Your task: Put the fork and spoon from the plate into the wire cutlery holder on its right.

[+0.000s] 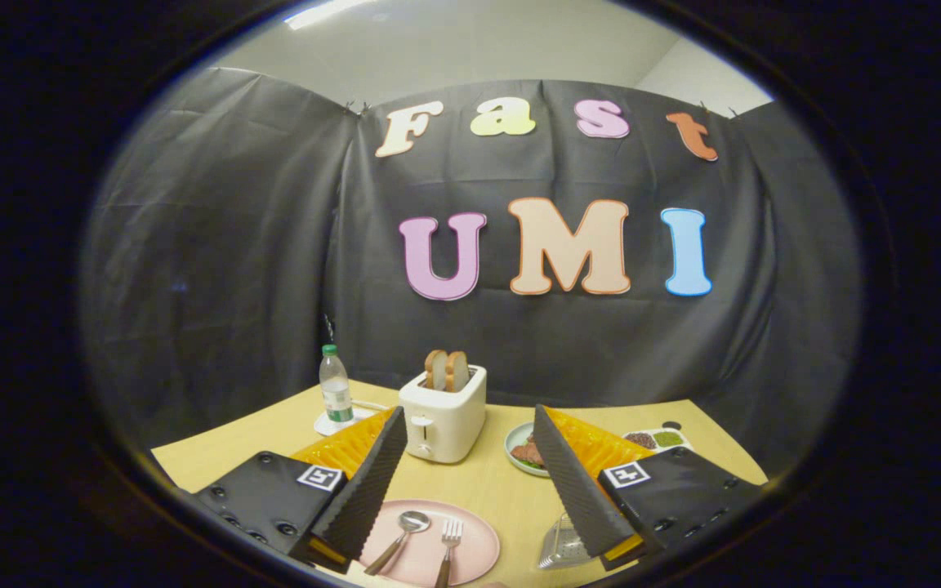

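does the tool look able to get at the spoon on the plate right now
Probably yes. The tool is open, and the spoon lies bare on the pink plate between its fingers, with the fork lying beside it, apart. Nothing covers it.

Gripper view: fisheye riding on the gripper (470, 482), raised above the near edge of the table (487, 482), facing level toward the far wall. Fingers spread wide; pink plate (470, 539) near, toaster (443, 412) mid-table beyond.
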### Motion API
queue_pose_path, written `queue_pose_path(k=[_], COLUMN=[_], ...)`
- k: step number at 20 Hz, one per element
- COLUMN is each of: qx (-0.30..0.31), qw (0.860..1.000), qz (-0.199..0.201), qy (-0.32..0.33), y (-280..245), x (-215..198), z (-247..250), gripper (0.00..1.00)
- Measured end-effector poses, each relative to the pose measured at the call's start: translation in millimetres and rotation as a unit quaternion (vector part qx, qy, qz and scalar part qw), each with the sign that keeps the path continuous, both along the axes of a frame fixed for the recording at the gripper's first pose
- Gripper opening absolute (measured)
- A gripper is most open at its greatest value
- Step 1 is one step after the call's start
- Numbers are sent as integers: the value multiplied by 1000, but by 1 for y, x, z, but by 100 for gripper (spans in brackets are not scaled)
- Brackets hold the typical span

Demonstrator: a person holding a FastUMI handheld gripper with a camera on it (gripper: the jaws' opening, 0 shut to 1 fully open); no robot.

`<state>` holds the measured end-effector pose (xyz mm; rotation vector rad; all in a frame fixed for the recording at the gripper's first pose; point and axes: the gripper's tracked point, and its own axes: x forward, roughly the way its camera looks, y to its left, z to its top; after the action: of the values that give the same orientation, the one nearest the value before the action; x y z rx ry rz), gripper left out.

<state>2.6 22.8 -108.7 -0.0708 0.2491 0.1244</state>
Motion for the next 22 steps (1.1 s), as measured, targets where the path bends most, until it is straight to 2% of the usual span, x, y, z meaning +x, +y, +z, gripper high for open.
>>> queue_pose_path(k=[10, 22], qx=[-16, -63], qw=[993, 970], qz=[21, 39], qy=[113, 233], y=[6, 6], x=[-21, -44], z=[-90, -185], gripper=[100, 100])
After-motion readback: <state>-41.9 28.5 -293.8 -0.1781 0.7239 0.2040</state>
